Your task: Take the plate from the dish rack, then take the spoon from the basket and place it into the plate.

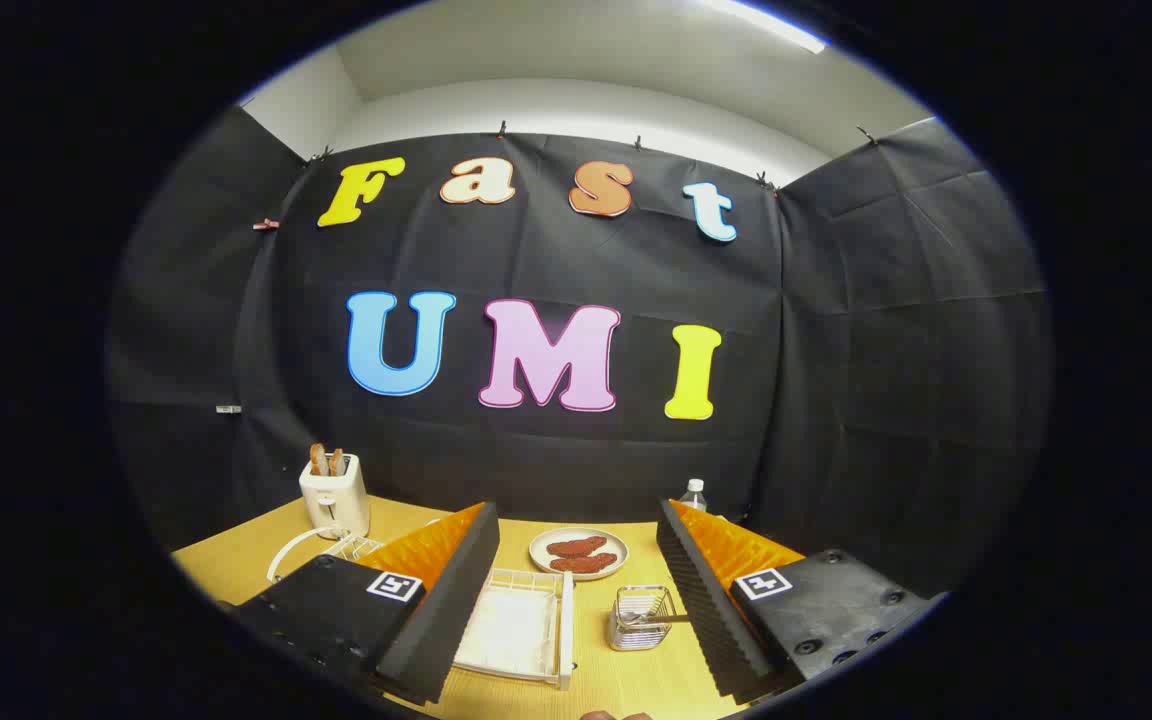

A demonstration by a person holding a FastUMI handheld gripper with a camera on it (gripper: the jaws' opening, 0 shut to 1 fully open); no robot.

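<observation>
My gripper (576,512) is open, its fingers spread wide above a wooden table (626,680) with nothing between them. Low between the fingers lies a white slatted dish rack tray (516,630). To its right, close to the right finger, stands a small wire basket (641,618); something shiny is inside, too small to make out. Beyond the left finger a white curved rim (286,552) rises beside a white wire rack (351,545), partly hidden by that finger. Farther back, a pale plate (579,553) carries brown food pieces.
A white toaster (334,497) with two slices of toast stands at the table's back left. A small water bottle (694,493) stands at the back right, behind the right finger. Black cloth walls close the booth on three sides.
</observation>
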